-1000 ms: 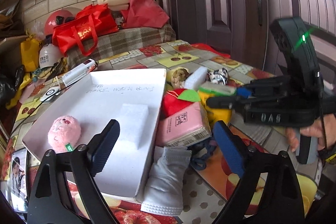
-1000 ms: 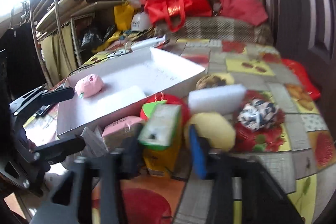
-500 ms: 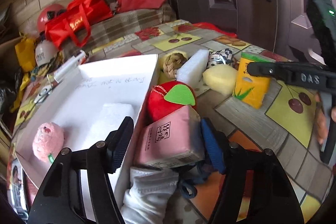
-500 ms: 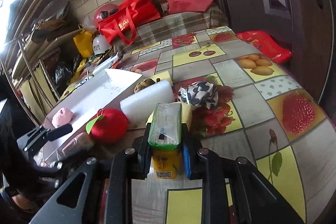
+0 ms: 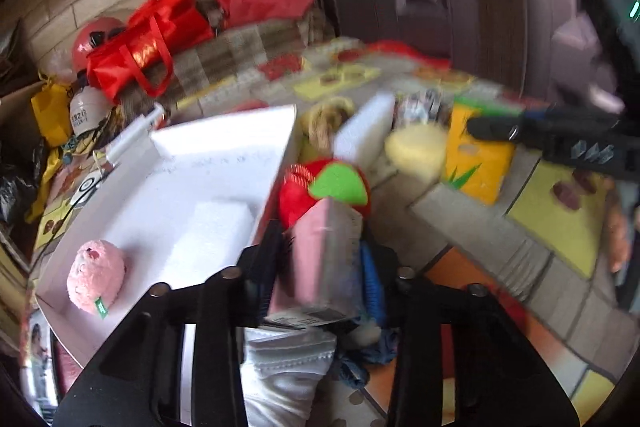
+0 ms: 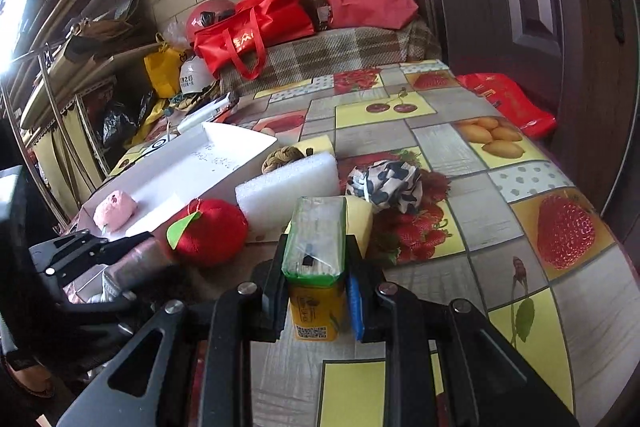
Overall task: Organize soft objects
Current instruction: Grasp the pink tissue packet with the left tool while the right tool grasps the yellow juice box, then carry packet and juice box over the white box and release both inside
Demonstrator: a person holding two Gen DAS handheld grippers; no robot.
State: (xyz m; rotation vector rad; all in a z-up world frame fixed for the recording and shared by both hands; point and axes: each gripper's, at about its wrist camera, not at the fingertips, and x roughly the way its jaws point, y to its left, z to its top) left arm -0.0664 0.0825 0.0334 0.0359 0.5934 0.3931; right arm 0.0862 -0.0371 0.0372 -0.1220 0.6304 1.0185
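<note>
Big white tray (image 5: pixel 224 147) on the fruit-print table (image 6: pixel 520 327), pink plush (image 5: pixel 96 277) and a white foam block (image 5: pixel 208 227) already inside. Both grippers are loaded! The left gripper (image 5: pixel 320 267) pinches the pink tissue pack (image 5: pixel 320 259), tilted, right beside the tray wall. The right gripper (image 6: pixel 316 291) clamps the yellow tissue pack (image 6: pixel 316 307) (green top), standing on the table. Looks like mid-pickup; next, I'd judge, each pack must clear the wall and release inside.
</note>
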